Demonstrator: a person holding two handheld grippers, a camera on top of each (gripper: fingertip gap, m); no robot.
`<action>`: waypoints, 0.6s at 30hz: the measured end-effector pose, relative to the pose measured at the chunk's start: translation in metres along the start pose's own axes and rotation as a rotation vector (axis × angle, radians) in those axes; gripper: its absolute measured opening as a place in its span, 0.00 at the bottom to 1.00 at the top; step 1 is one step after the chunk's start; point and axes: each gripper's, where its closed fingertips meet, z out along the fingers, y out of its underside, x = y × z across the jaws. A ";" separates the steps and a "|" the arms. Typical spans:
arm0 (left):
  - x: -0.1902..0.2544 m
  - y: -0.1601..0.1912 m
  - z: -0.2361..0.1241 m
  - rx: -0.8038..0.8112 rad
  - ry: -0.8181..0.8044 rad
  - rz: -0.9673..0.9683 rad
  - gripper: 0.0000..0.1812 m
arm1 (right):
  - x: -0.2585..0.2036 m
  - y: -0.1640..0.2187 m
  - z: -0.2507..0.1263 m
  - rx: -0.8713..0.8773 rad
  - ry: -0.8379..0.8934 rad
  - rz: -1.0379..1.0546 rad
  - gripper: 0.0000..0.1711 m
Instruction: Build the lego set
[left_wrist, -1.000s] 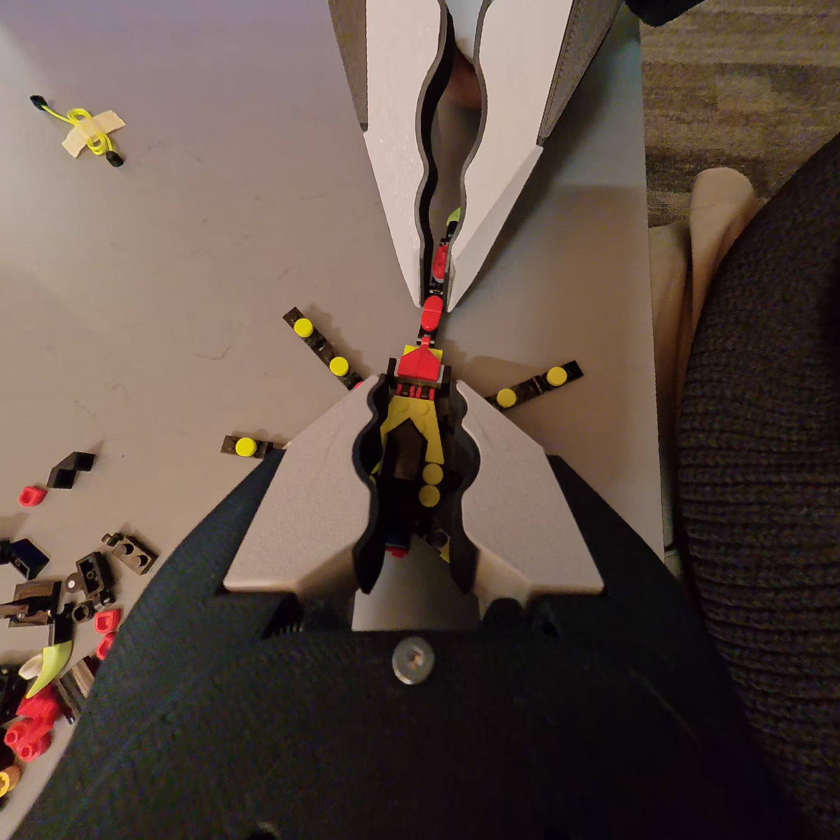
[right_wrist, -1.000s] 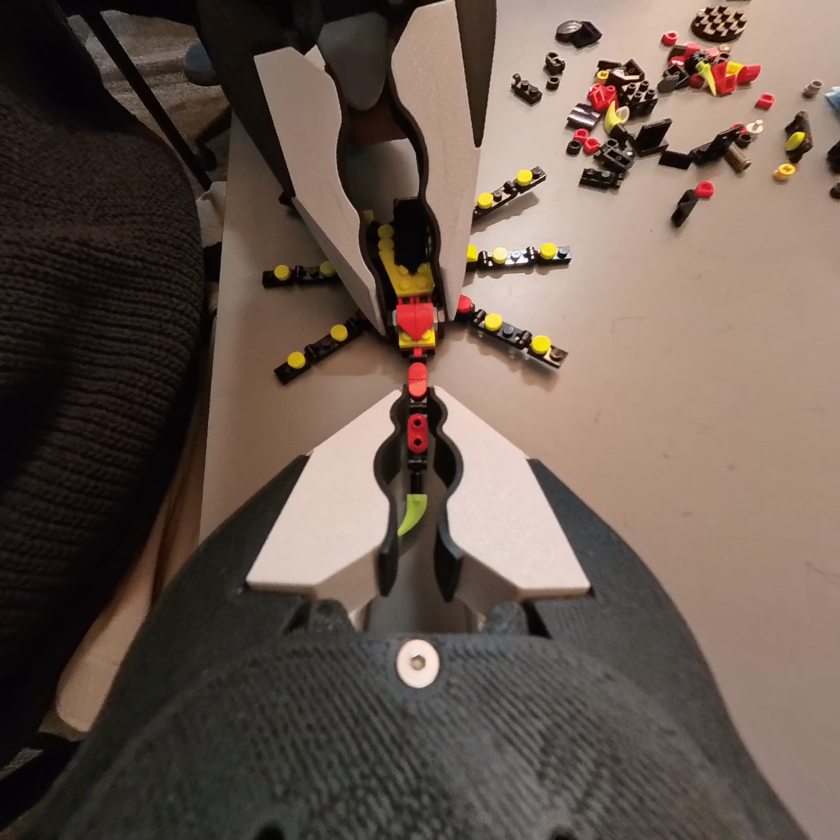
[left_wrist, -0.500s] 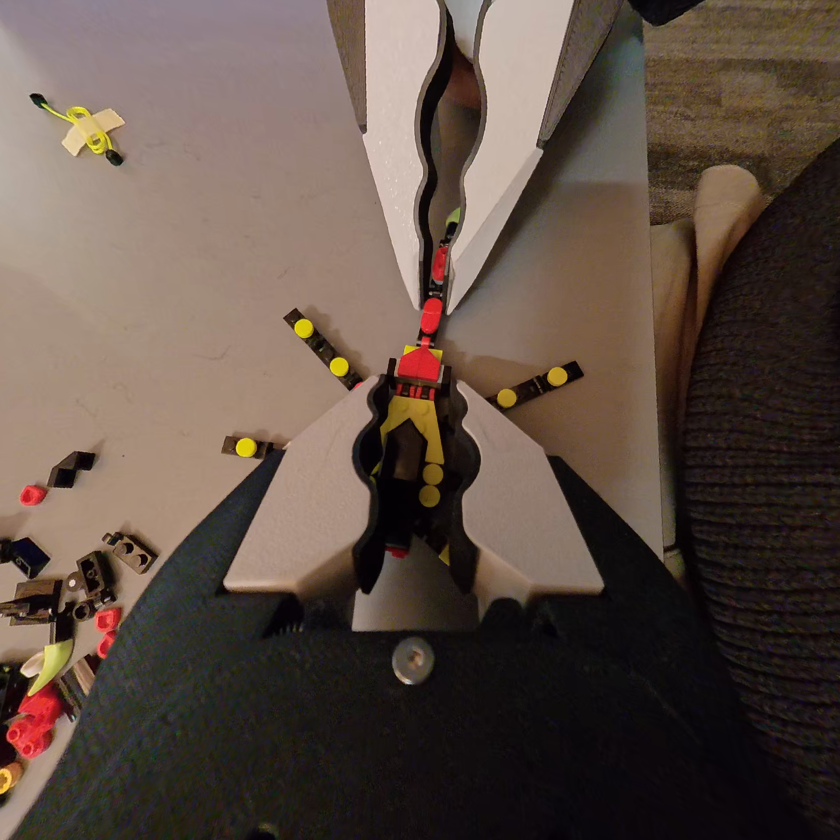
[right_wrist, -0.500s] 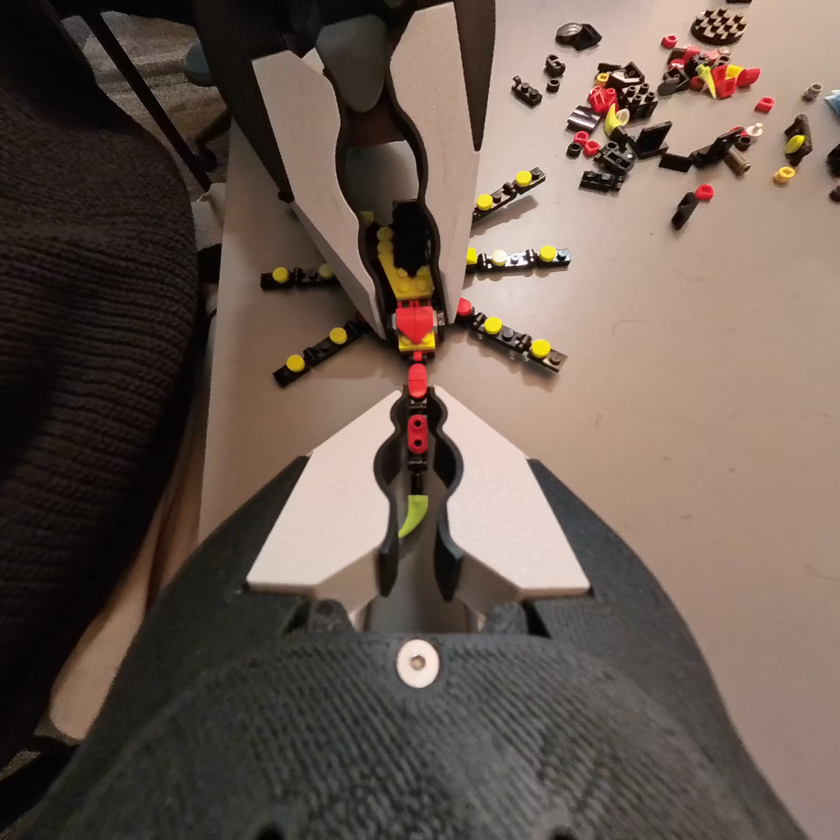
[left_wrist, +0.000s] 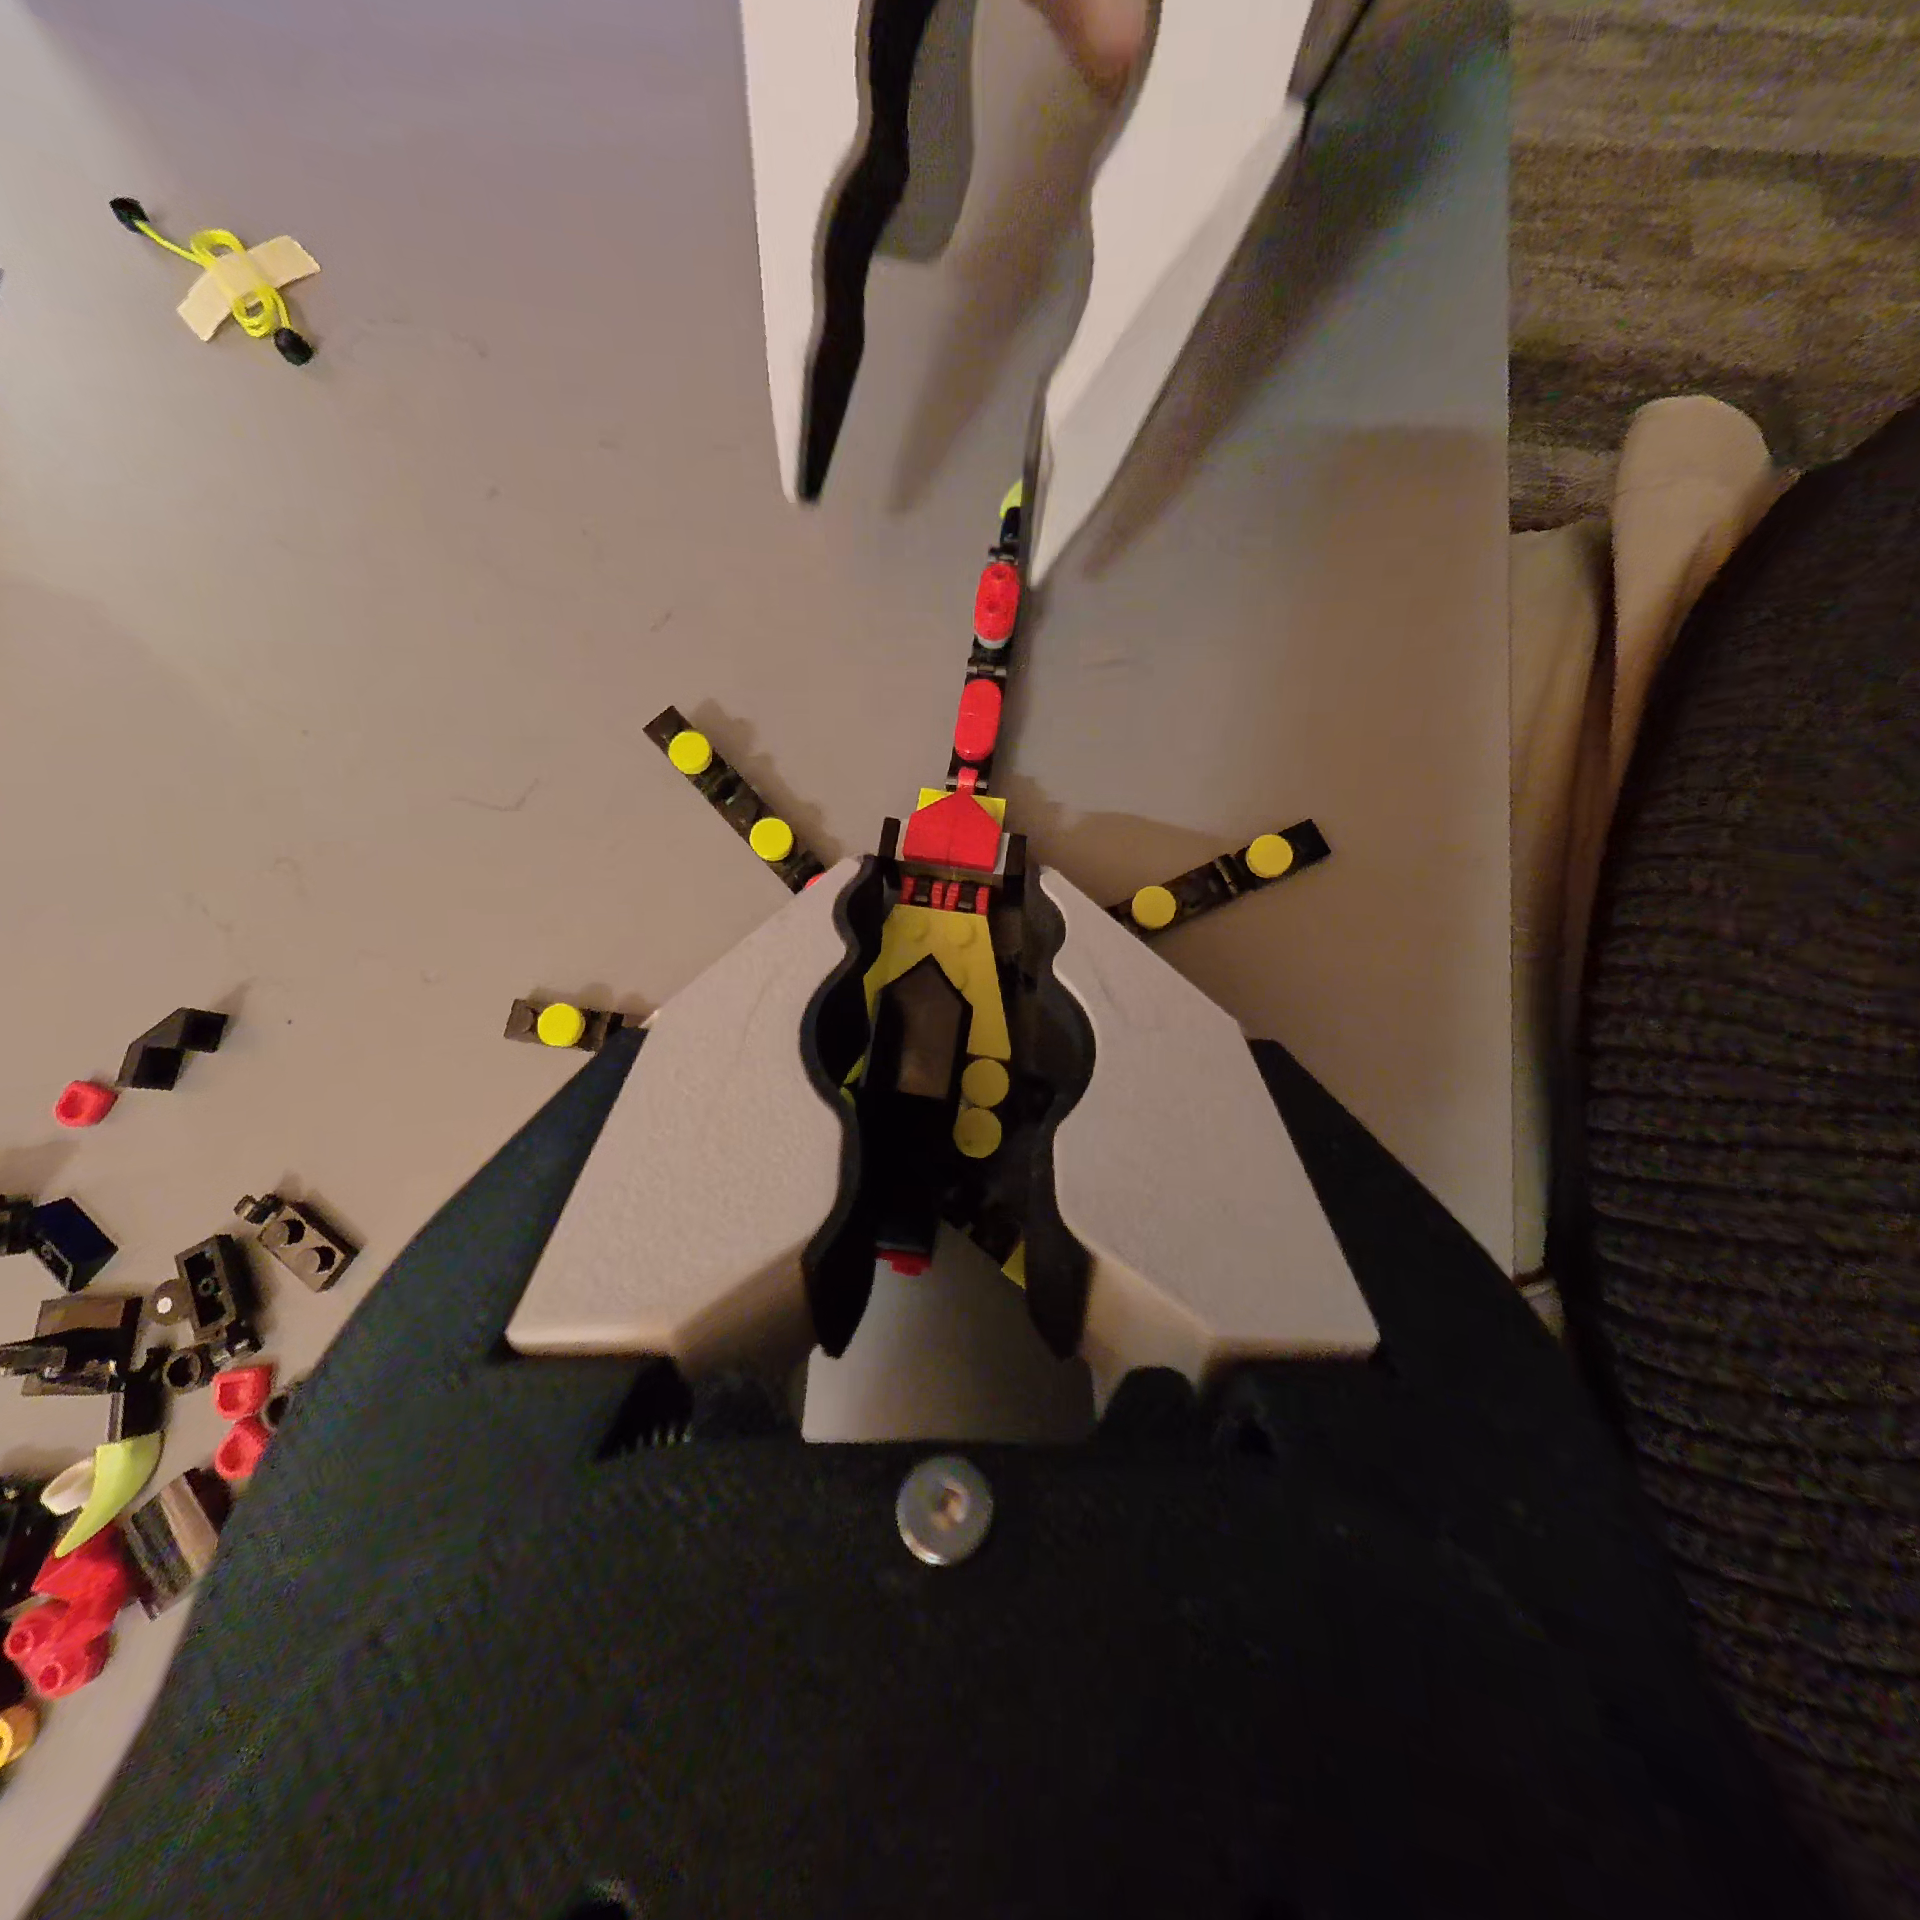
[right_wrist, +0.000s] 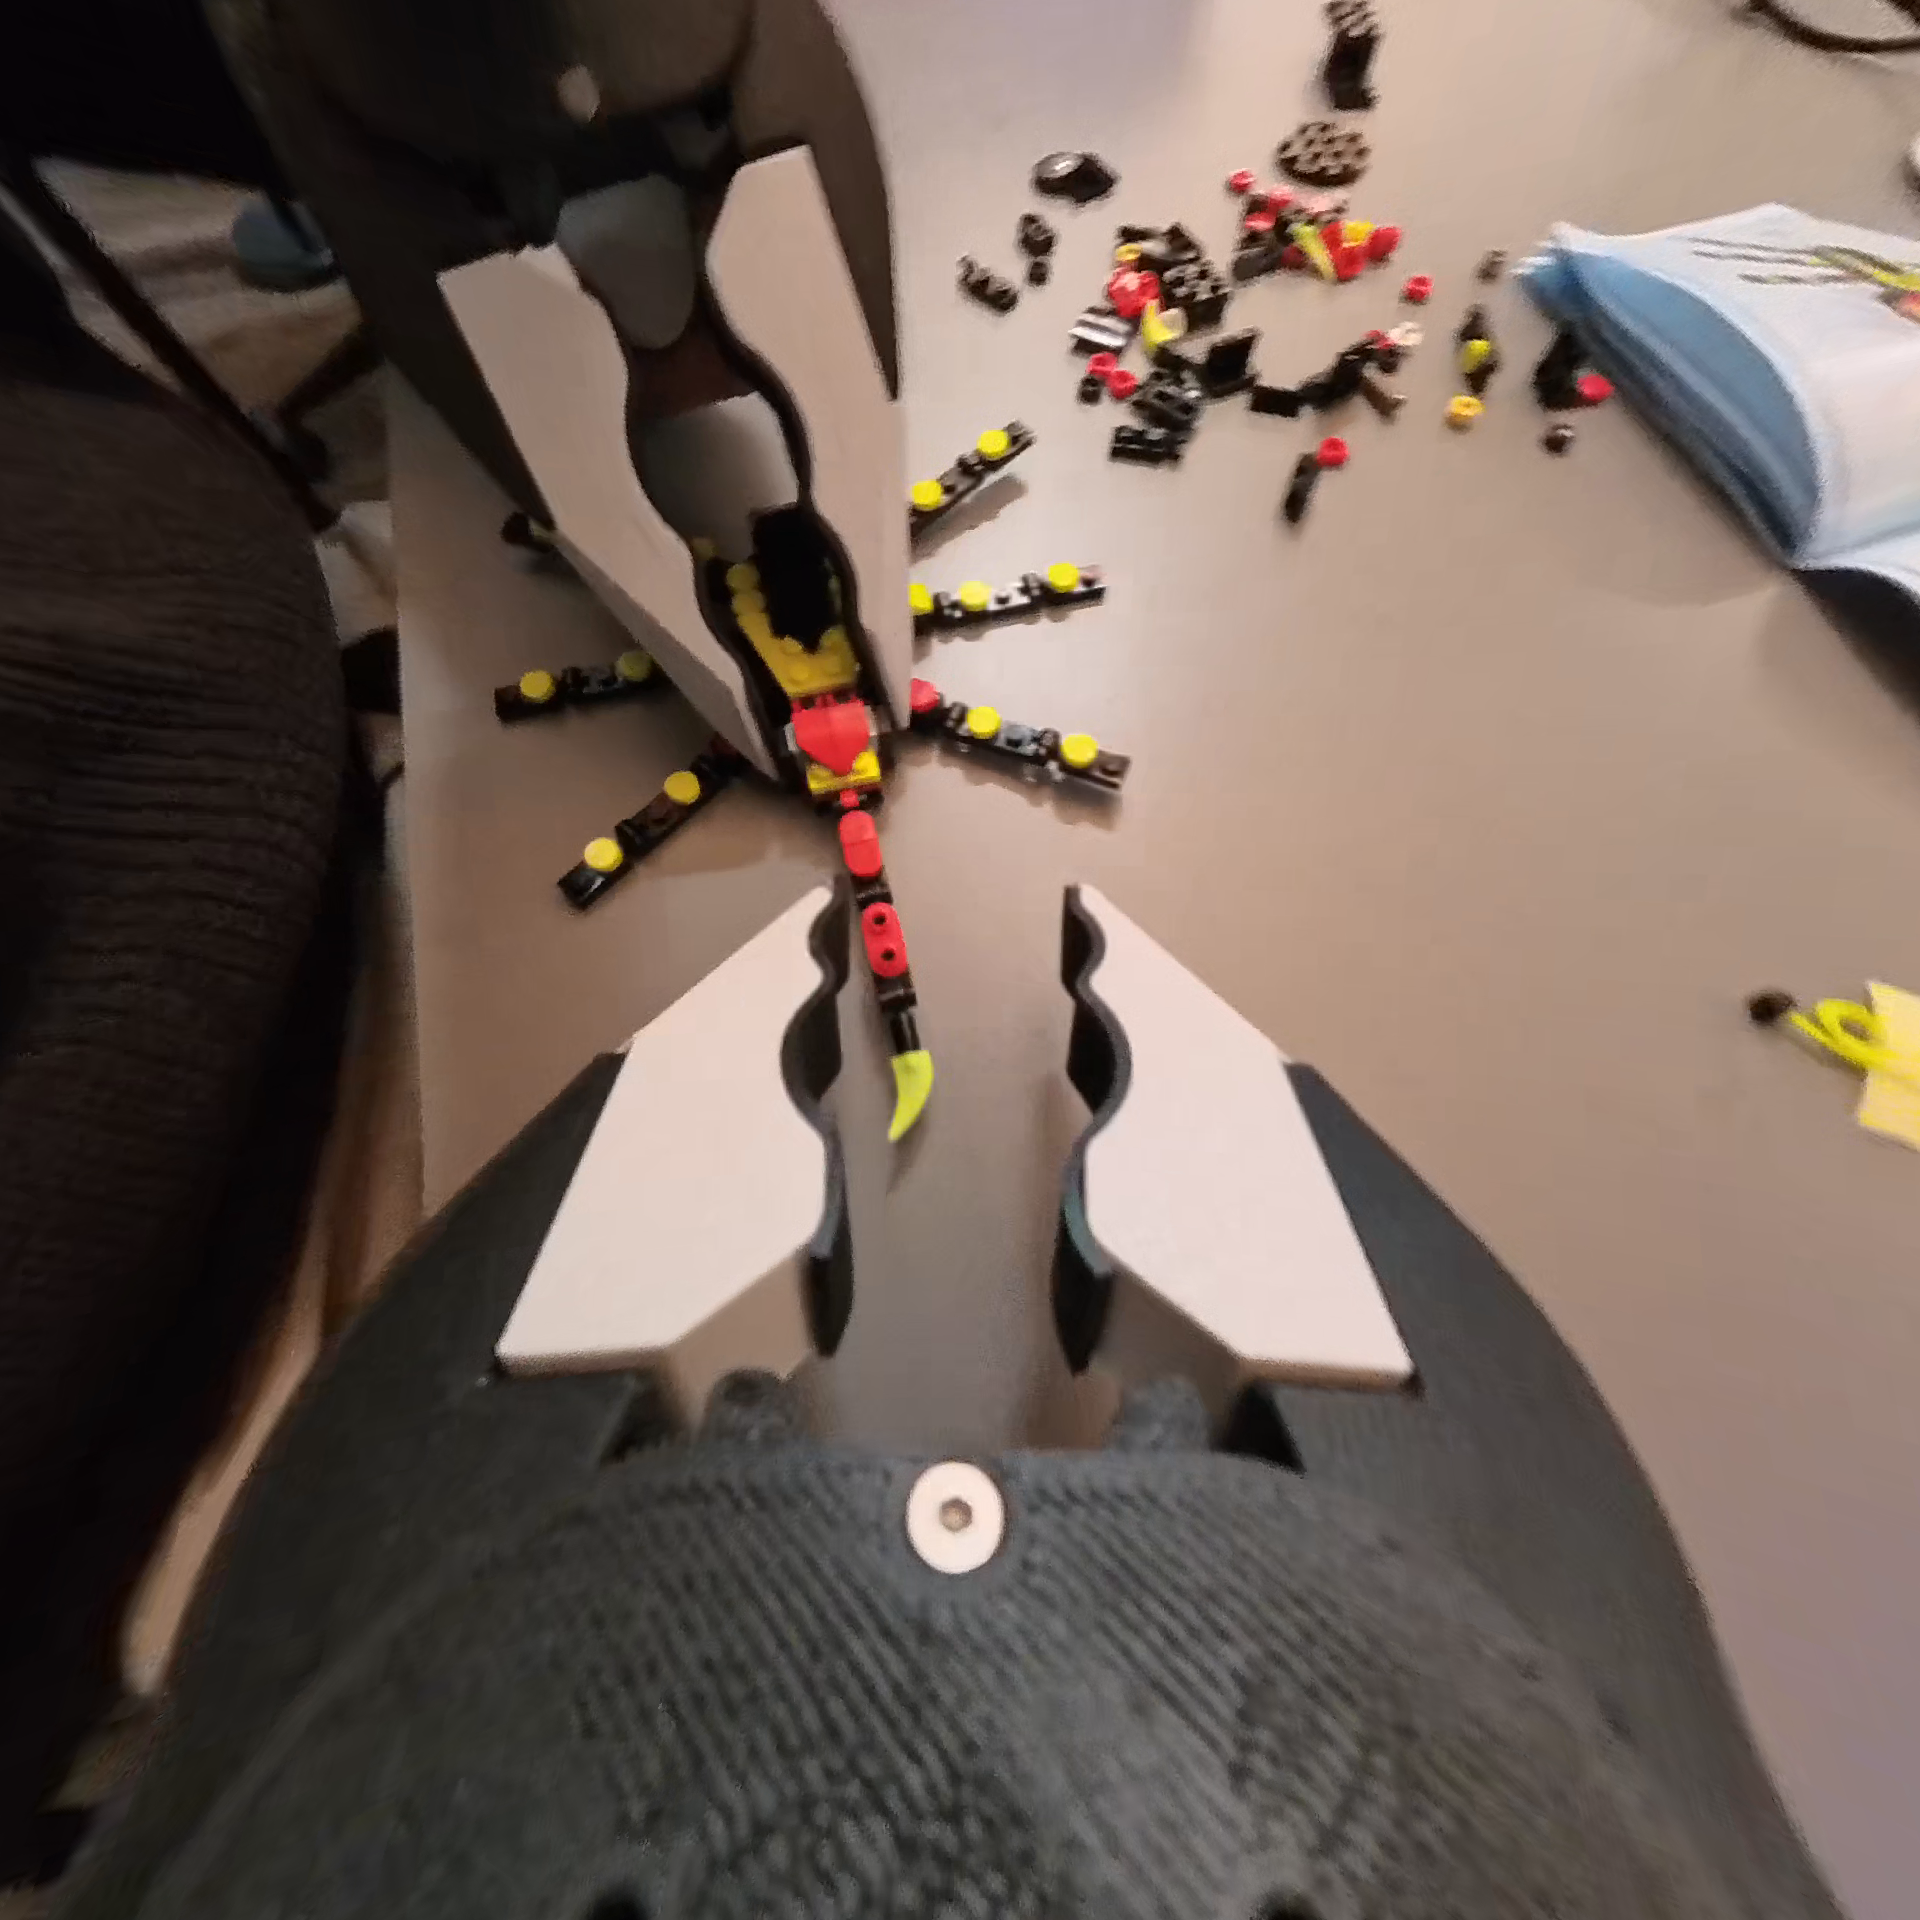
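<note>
Scorpion model (left_wrist: 940, 997) near complete, body pinched in left gripper (left_wrist: 945, 883), tail (right_wrist: 881, 935) attached and lying between spread jaws of right gripper (right_wrist: 951, 904); loose bricks (right_wrist: 1226, 301) beyond right gripper unplaced.

Bare table (right_wrist: 1403, 935) lies open at three o'clock of the lego model (right_wrist: 831, 717). Its legs (right_wrist: 1023, 743) fan out on both sides; loose bricks (right_wrist: 1226, 312) crowd one o'clock, beside a booklet (right_wrist: 1745, 353).
</note>
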 end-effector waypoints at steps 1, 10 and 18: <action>0.000 0.000 0.000 0.001 -0.003 -0.003 0.14 | 0.001 0.000 -0.006 0.014 0.001 0.037 0.23; 0.000 0.000 0.000 0.003 -0.014 -0.004 0.15 | -0.013 0.033 -0.003 -0.108 -0.130 0.151 0.21; 0.000 0.000 0.000 0.005 -0.020 -0.003 0.15 | -0.019 0.031 0.000 -0.100 -0.179 0.164 0.19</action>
